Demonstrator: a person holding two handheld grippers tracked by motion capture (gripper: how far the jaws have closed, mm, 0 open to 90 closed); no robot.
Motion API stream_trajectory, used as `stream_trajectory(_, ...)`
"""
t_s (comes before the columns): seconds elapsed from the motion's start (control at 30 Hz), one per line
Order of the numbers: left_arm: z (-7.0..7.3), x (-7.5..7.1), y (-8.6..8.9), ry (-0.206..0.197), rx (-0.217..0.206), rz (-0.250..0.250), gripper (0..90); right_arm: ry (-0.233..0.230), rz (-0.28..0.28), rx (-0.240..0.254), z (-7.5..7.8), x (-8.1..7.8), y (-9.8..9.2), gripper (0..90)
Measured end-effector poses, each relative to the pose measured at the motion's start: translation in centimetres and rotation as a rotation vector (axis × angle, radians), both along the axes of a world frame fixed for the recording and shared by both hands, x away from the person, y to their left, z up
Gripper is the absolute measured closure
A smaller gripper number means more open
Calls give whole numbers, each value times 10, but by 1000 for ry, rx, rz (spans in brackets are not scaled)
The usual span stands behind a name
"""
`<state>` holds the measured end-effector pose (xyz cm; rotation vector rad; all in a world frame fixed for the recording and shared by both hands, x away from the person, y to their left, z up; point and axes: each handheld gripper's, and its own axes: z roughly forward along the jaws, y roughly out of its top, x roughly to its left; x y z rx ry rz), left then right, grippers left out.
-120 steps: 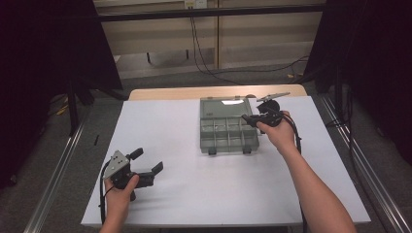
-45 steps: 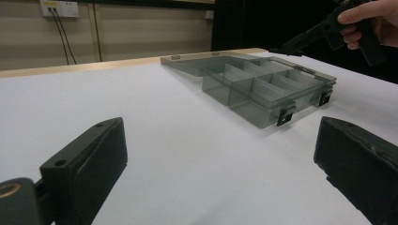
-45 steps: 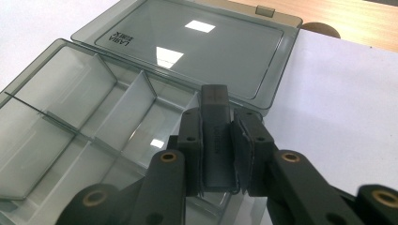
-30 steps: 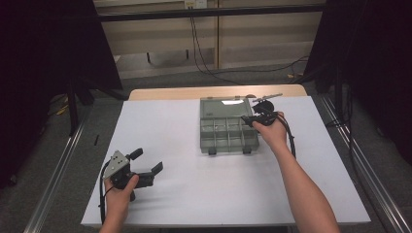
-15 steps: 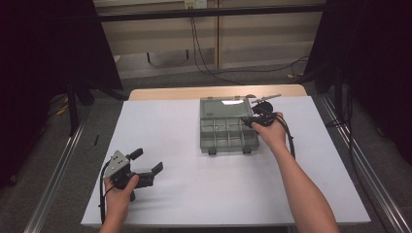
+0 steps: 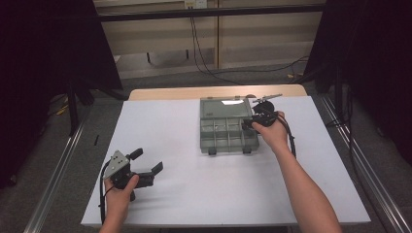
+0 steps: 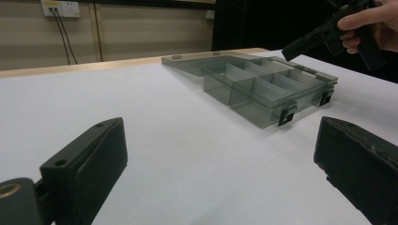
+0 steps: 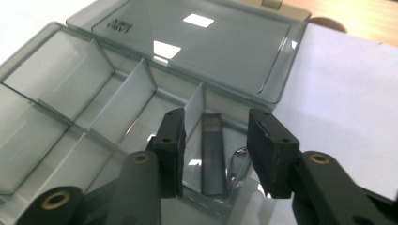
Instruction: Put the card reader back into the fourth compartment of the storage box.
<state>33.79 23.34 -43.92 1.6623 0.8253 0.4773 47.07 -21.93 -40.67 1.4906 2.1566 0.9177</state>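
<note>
A smoky clear compartment box [image 6: 221, 131] lies open right of the table's middle, its lid [image 6: 226, 107] flat behind it. My right gripper [image 6: 248, 124] hovers over the box's right-end compartment. In the right gripper view its jaws [image 8: 217, 119] have just been opening and press on nothing. A dark flat strip [image 8: 213, 159] lies in the compartment below them, next to a small wire clip [image 8: 239, 159]. My left gripper [image 6: 147, 161] rests at the near left of the white tabletop, open and empty [image 7: 218, 140]. From there the box [image 7: 263, 89] and the right gripper [image 7: 305, 42] show farther off.
The white sheet [image 6: 194, 194] covers the table, with a strip of bare wood [image 6: 170, 93] along the far edge. Metal rails [image 6: 354, 160] run down both sides. The other compartments [image 8: 56, 79] look empty. A cable [image 6: 291, 141] trails from the right gripper.
Since the earliest frame the right hand has edged slightly left over the box's right end. The left hand and the box have stayed put.
</note>
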Motion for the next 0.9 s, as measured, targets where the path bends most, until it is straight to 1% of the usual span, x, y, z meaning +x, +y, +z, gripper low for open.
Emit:
stream_trajectory(0.13,0,1,-1,5,6,-3,33,-16,-23,19,4,-3,-8,456)
stream_trajectory(0.2,1,2,-2,6,9,-2,33,-20,-29,35,6,-4,-13,423)
stream_trajectory(0.27,2,3,-3,7,16,1,33,-31,-39,48,7,-5,-17,369)
stream_trajectory(0.33,2,5,-4,13,16,3,32,-41,-50,62,7,-6,-20,334)
stream_trajectory(0.4,3,6,-5,16,19,1,33,-41,-54,70,7,-7,-23,299)
stream_trajectory(0.47,3,7,-6,18,14,2,33,-52,-56,65,7,-8,-25,279)
stream_trajectory(0.5,4,8,-7,19,20,-2,33,-46,-63,70,7,-8,-26,270)
stream_trajectory(0.57,5,10,-9,20,16,-1,33,-45,-79,69,6,-8,-28,225)
stream_trajectory(0.63,6,11,-10,31,14,0,33,-48,-86,81,6,-8,-29,219)
stream_trajectory(0.67,6,13,-10,33,24,-2,33,-53,-91,84,7,-8,-30,207)
stream_trajectory(0.77,7,16,-14,51,27,-2,34,-60,-106,96,8,-9,-33,189)
stream_trajectory(0.8,8,18,-16,56,27,-4,34,-69,-112,97,8,-9,-34,179)
stream_trajectory(0.9,9,21,-21,62,31,-17,34,-71,-121,87,8,-9,-36,152)
